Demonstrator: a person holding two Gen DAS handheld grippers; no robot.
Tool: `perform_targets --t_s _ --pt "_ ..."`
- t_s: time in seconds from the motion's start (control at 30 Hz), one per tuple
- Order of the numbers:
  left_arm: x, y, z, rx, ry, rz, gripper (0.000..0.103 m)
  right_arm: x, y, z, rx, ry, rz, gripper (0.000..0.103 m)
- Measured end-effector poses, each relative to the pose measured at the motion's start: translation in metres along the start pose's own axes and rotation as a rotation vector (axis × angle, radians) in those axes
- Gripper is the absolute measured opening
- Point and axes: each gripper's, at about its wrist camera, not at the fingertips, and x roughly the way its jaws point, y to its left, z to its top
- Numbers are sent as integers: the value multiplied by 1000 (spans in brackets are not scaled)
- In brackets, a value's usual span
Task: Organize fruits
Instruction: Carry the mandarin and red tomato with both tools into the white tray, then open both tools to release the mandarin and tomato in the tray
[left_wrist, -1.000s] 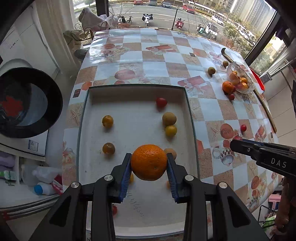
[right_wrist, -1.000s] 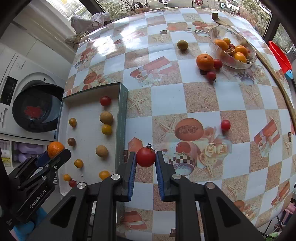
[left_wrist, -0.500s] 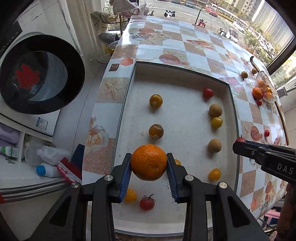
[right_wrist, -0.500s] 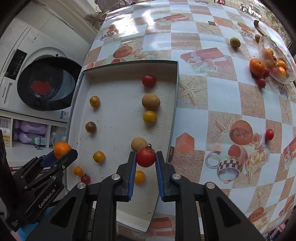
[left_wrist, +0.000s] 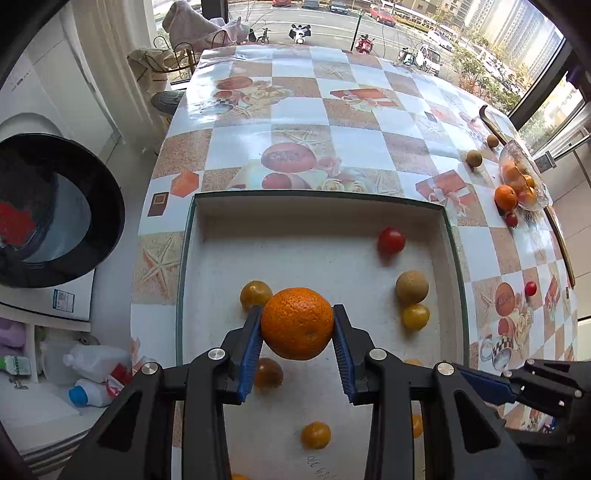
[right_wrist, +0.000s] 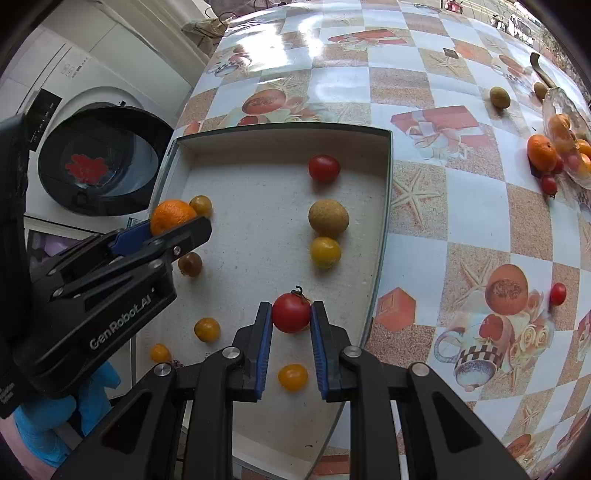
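Observation:
My left gripper (left_wrist: 297, 325) is shut on an orange (left_wrist: 297, 324) and hangs over the left half of the shallow white tray (left_wrist: 317, 201). In the right wrist view that same orange (right_wrist: 171, 216) shows at the tray's left side. My right gripper (right_wrist: 291, 314) is shut on a red tomato (right_wrist: 291, 312) with a green stem, above the tray's (right_wrist: 280, 131) near right part. Several small yellow, brown and red fruits lie in the tray, among them a red tomato (right_wrist: 324, 168) and a brown round fruit (right_wrist: 328, 218).
A glass bowl (left_wrist: 522, 177) of fruit stands at the table's far right, with an orange (left_wrist: 505, 196) and small tomatoes beside it. A loose red tomato (right_wrist: 557, 293) lies on the patterned tablecloth. A washing machine door (right_wrist: 99, 162) and bottles (left_wrist: 92, 365) are to the left, below the table.
The left gripper has carried the orange further over the tray and lower, next to a yellow fruit. The right gripper brought the tomato from above the tablecloth to above the tray.

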Motion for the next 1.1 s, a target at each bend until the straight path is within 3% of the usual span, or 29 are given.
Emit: perform_targets --t_s 0.13,0.3,0.5,0.53,0.63,0.67,0.7,0.77,0.87,0.9,0.97,1.1 --pt "13 -8 7 32 9 -6 38 7 13 -29 -30 34 33 22" --pt "26 -15 8 56 32 -2 38 28 31 -62 -96 91 9 23" --pt "35 -17 6 69 55 27 39 38 38 -70 -147 77 -55 24" --pt "36 -17 5 71 58 34 43 39 39 -70 -159 79 -59 24" --pt "33 -17 4 70 46 54 60 37 42 -68 -173 83 -61 40" --pt "31 -17 4 70 39 55 62 35 43 -67 -174 76 -61 53" --pt "29 -17 4 69 39 51 62 31 43 -68 -175 67 -54 60" --pt "27 -18 4 74 45 46 62 24 46 -66 -175 60 -43 62" --pt "19 -17 3 72 45 46 64 10 45 -65 -170 55 -22 79" --pt "15 -16 2 64 43 42 81 4 44 -64 -170 50 -21 80" --pt "3 -16 -2 50 14 51 101 -7 40 -62 -169 47 -27 81" --pt "-20 -12 -11 46 6 68 101 -29 25 -63 -144 40 -45 85"
